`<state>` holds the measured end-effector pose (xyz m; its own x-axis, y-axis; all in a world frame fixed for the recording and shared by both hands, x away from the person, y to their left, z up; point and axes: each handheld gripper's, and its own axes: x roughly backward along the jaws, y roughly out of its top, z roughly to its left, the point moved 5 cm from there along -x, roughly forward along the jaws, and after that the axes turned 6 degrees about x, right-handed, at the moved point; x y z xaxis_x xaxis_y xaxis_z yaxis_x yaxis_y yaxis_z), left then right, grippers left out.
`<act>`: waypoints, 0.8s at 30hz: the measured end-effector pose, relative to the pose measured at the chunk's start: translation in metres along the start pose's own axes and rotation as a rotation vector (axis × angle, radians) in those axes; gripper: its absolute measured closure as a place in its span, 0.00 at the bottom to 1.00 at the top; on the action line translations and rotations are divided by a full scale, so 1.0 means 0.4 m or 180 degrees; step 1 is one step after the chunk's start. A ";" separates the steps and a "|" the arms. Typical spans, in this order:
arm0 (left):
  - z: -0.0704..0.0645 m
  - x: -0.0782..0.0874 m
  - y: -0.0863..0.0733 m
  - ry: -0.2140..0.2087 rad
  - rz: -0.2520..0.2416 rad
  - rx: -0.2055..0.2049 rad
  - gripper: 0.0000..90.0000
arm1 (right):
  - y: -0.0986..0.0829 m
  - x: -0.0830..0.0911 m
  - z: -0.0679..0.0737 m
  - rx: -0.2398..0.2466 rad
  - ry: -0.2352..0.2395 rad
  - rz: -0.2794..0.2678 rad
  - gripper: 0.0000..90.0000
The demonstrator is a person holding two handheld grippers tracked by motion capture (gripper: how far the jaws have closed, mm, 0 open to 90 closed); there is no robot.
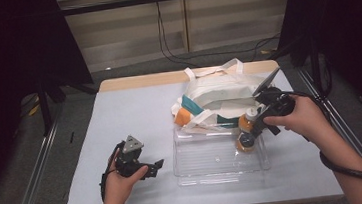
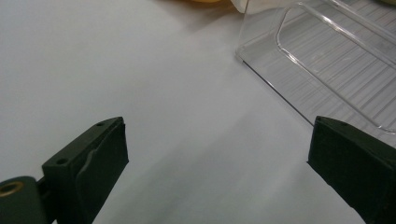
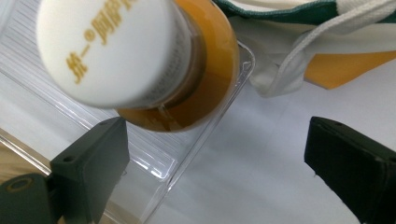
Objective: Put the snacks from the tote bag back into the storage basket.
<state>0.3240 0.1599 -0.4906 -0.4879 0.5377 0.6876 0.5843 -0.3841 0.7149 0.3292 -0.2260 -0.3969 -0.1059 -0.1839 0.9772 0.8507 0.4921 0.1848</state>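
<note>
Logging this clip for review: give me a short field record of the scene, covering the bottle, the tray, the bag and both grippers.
surface: white table
bottle: orange drink bottle with white cap, upright in the tray's far right corner
tray: clear plastic tray, mid-table
bag: white tote bag with teal and orange print, lying behind the tray
right gripper: jaws open, just above the bottle, not clamped on it
left gripper: jaws open, holding nothing, left of the tray
</note>
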 end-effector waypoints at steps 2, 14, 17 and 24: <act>0.000 0.000 -0.001 -0.0005 0.0003 0.0012 0.05 | -0.004 0.000 -0.001 0.0019 0.0000 0.0003 0.07; 0.000 0.001 -0.003 0.0034 0.0002 -0.0002 0.05 | -0.036 -0.001 -0.027 0.0048 -0.0108 0.0011 0.04; -0.001 0.001 -0.003 0.0008 -0.0012 0.0032 0.05 | -0.048 0.000 -0.033 0.0049 -0.0092 -0.0003 0.04; 0.000 0.001 -0.003 0.0029 -0.0008 0.0001 0.05 | -0.080 -0.010 -0.058 0.0027 -0.0166 0.0029 0.04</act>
<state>0.3230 0.1605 -0.4910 -0.4952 0.5318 0.6870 0.5833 -0.3826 0.7165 0.3144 -0.2609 -0.4091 -0.1250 -0.1349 0.9829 0.8473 0.5009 0.1765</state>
